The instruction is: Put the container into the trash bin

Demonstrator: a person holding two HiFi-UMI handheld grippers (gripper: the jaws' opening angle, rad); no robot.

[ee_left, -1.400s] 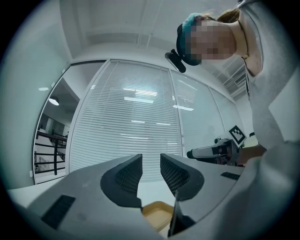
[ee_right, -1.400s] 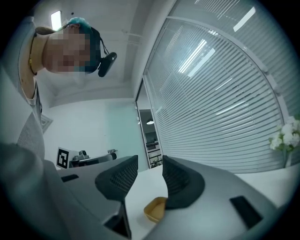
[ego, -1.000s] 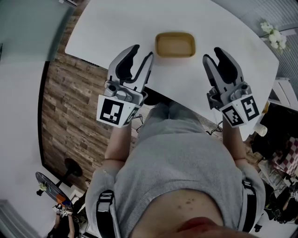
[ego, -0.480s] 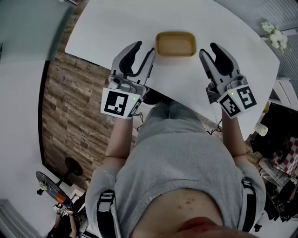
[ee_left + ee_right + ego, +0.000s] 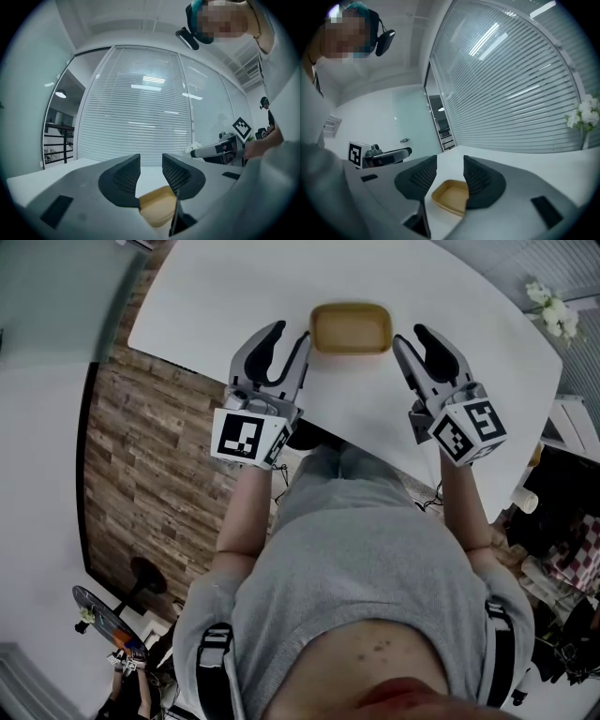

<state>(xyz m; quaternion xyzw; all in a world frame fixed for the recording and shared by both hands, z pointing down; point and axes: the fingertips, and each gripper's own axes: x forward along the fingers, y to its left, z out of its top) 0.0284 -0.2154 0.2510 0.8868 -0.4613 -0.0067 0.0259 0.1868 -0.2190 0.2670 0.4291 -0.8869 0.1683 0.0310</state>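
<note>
- On the white surface [image 5: 216, 296], close to the edge nearest the person, sits the tan container [image 5: 352, 329]. It is a shallow tray with rounded corners, open side up, with nothing in it.
- Just left of the container, the left tool [image 5: 290, 333] is held with its jaws apart. No object is between the pads, and its inner fingertip is just beside the container's left end.
- Just right of the container, the right tool [image 5: 410, 335] mirrors it. Its jaws are also apart and clamp nothing, and its tips are near the container's right end.
- Each tool's own view shows the container low in the gap, beyond the ribbed black pads [image 5: 477, 177], not pinched by them.
- Nearer than the container, the person's grey shirt [image 5: 356, 559] fills the lower part of the head view.
- Far right of the container, white flowers [image 5: 553, 310] stand at the surface's edge.
- Left of the container, past the surface's edge, is a wood-plank floor [image 5: 141, 456].
- Beyond the container, slatted blinds [image 5: 140, 117] cover the windows.
</note>
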